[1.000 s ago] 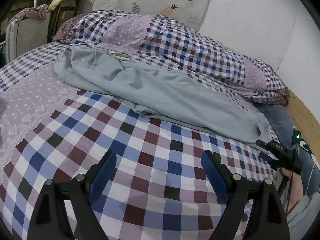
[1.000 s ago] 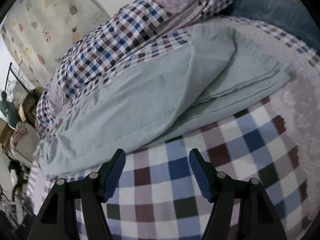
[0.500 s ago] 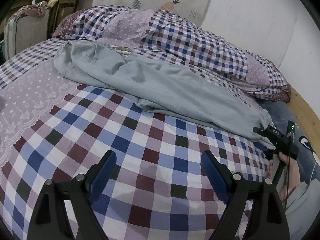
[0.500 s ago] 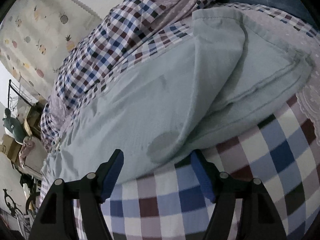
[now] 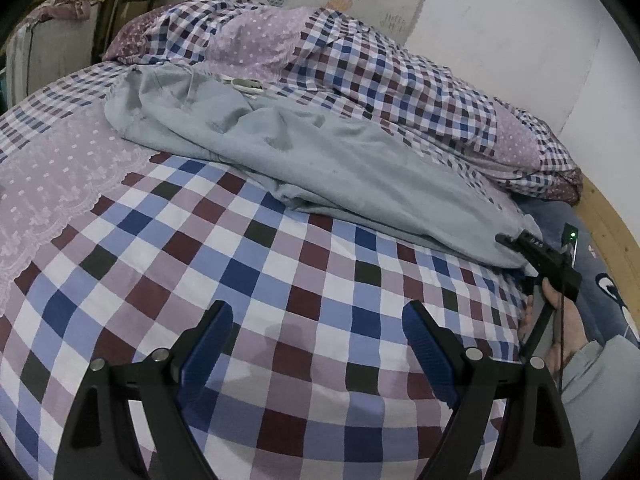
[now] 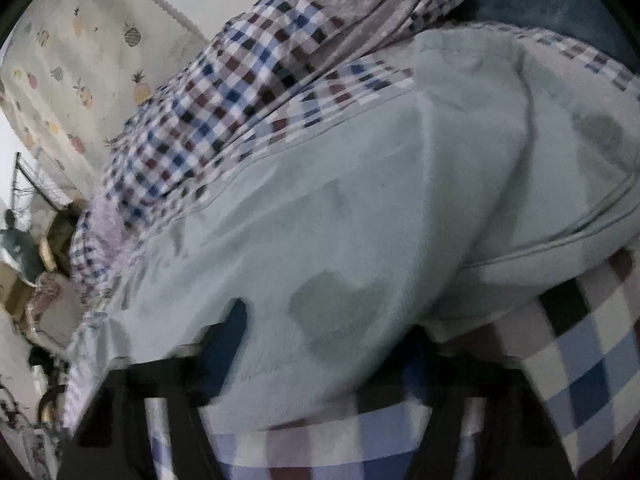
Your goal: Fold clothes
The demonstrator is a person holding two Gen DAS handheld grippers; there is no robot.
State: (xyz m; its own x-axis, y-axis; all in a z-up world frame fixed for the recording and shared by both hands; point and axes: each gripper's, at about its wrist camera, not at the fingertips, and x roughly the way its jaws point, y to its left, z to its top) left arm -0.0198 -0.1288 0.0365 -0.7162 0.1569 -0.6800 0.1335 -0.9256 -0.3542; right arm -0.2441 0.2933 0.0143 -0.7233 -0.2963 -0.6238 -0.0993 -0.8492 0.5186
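The bed (image 5: pixel 280 320), under a checked cover, carries a bunched checked quilt (image 5: pixel 400 92) along the wall side, and the grey garment (image 5: pixel 320 160) lies crumpled across the cover just in front of that quilt. The left claw (image 5: pixel 316 344) hovers over bare cover with jaws wide and nothing between them, well apart from the garment. The right claw (image 5: pixel 520 246) is at the garment's near end, its fingers (image 6: pixel 236 320) blurred and half hidden by cloth; whether it grips, I cannot tell.
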